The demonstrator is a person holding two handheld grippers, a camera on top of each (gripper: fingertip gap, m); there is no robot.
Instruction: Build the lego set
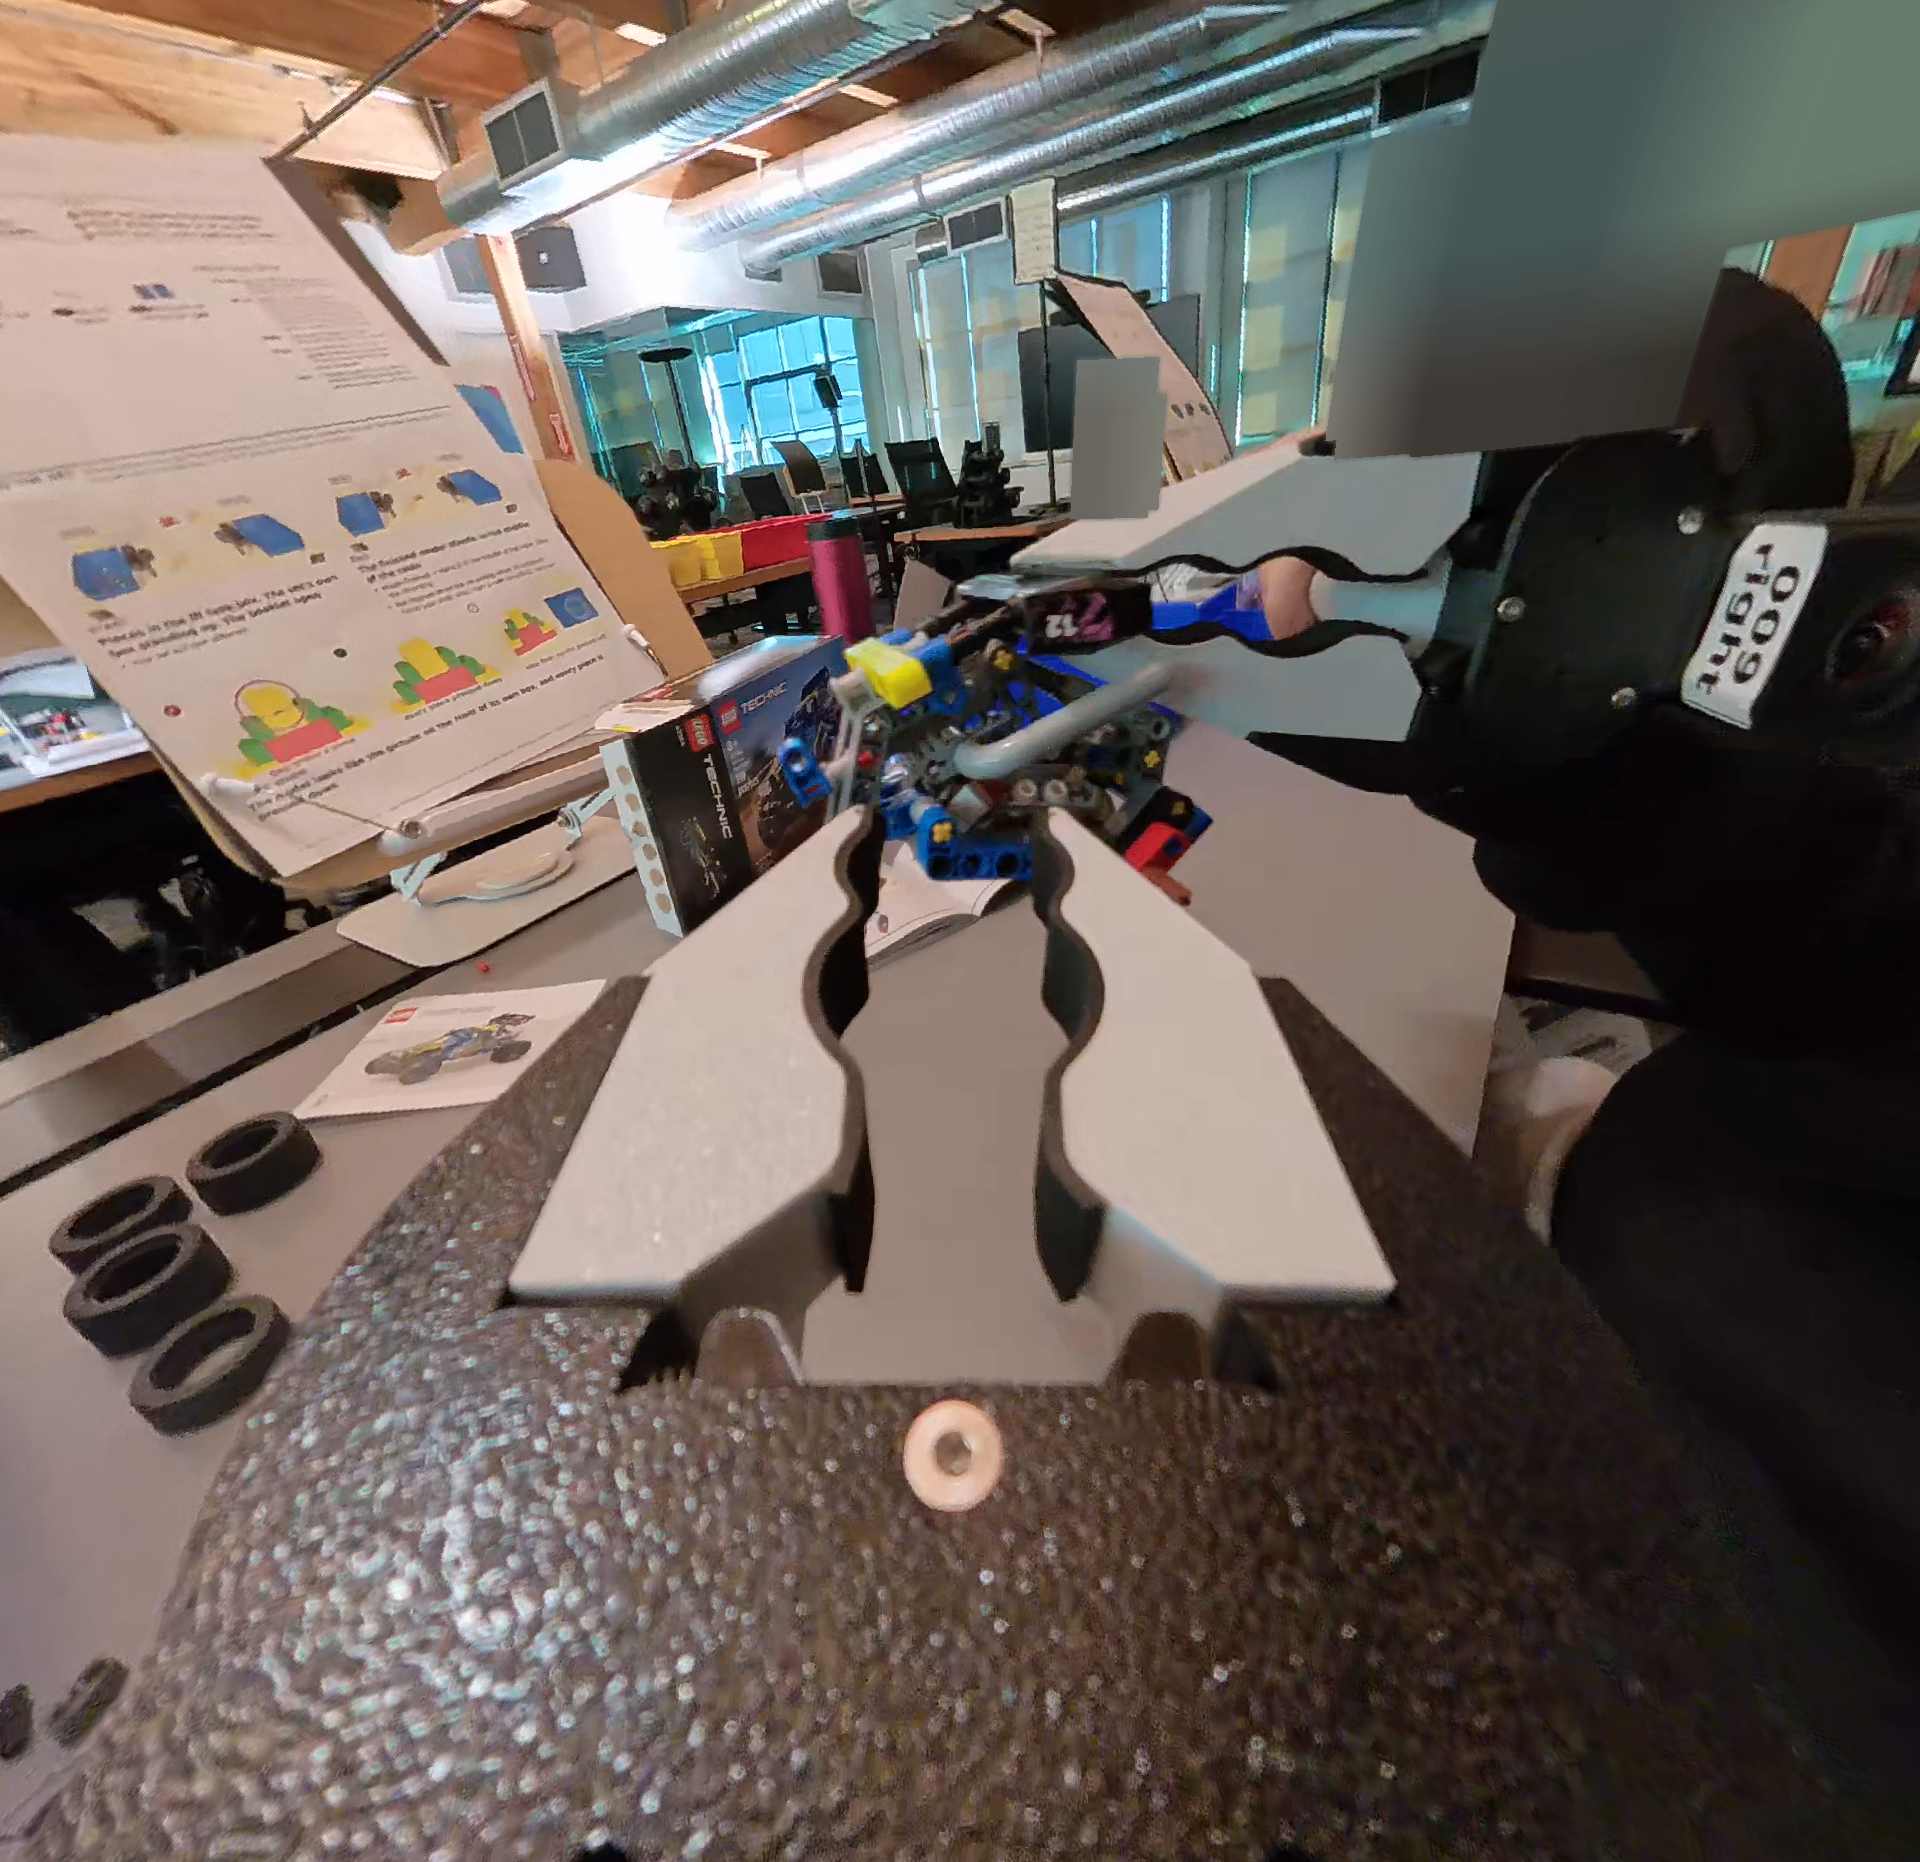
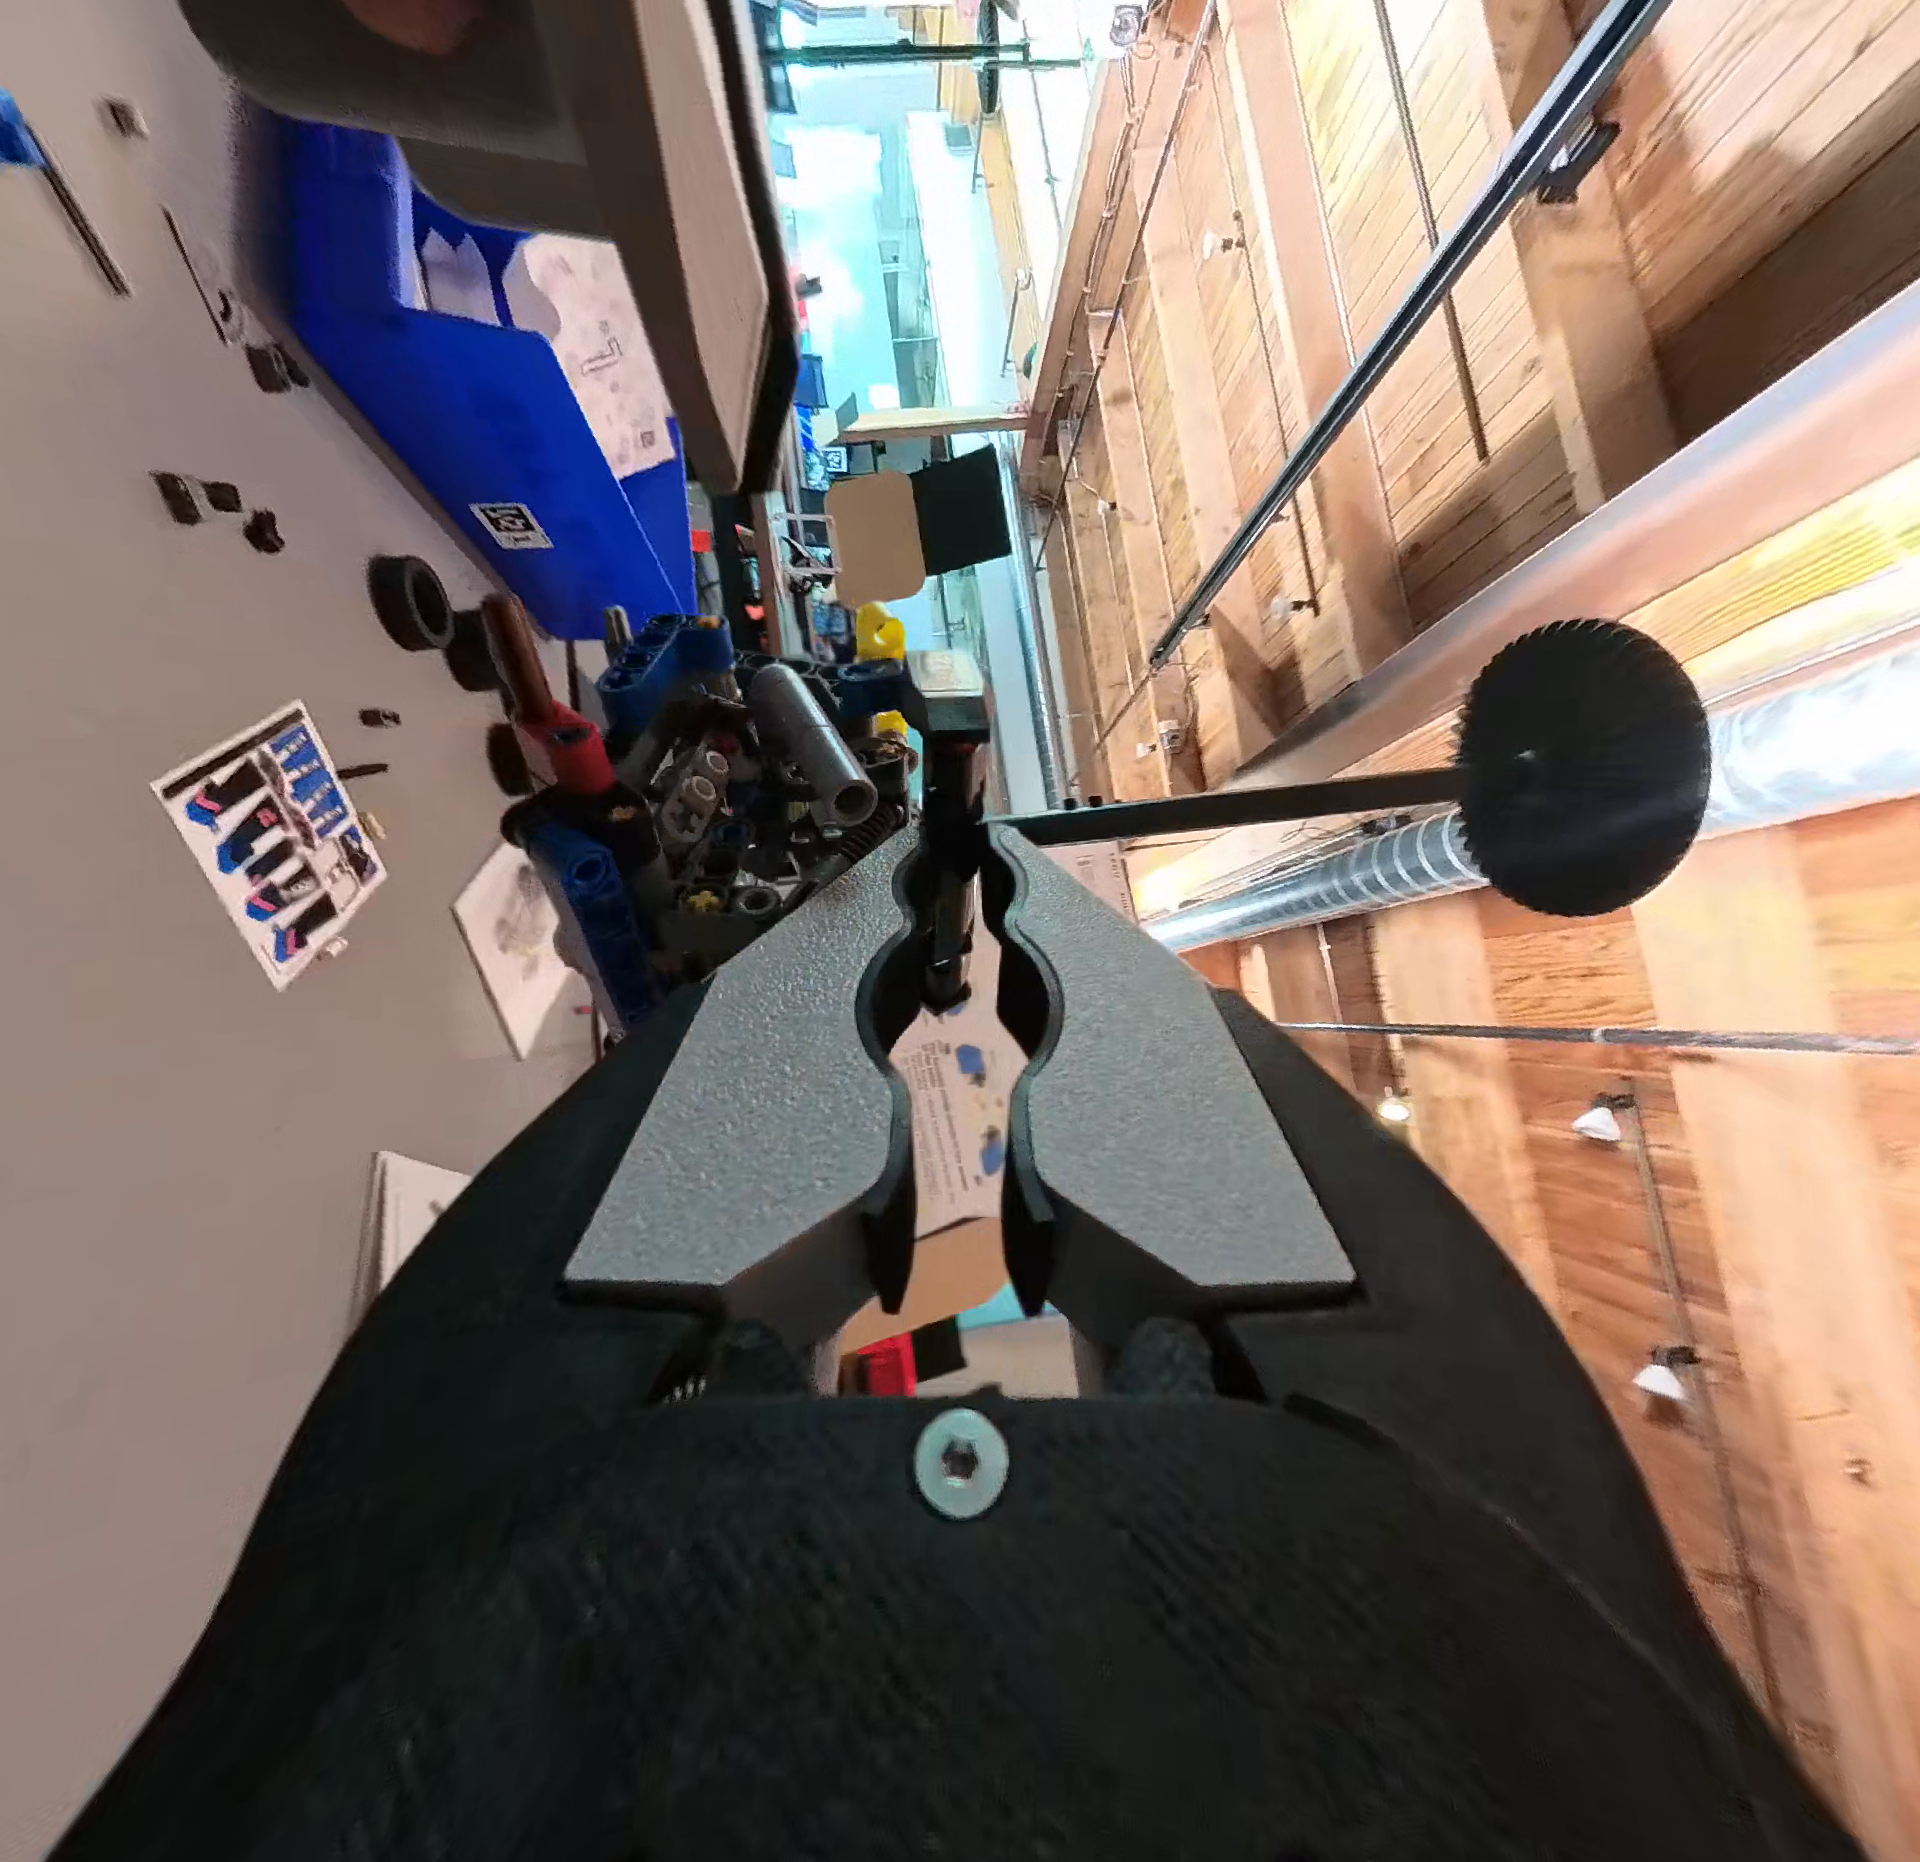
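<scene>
Left hand-held gripper (image 1: 956, 856) level, clamping blue-black brick model (image 1: 977, 752), right hand-held gripper (image 2: 951, 856) rolled sideways

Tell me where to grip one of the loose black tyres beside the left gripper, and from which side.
Take the nearest black tyre across its outer tread, coming down from above. It looks to lie flat on the grey table with its hole up, and neighbouring tyres crowd its far side, so probably close the fingers along the free left-right line.

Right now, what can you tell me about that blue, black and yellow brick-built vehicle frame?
The half-built plastic brick vehicle frame, held above the grey table, is blue beams, black pins, yellow connectors, a curved grey tube and a red end piece. The left gripper grips its lower blue beam; the right gripper pinches a thin black piece on top.
</scene>
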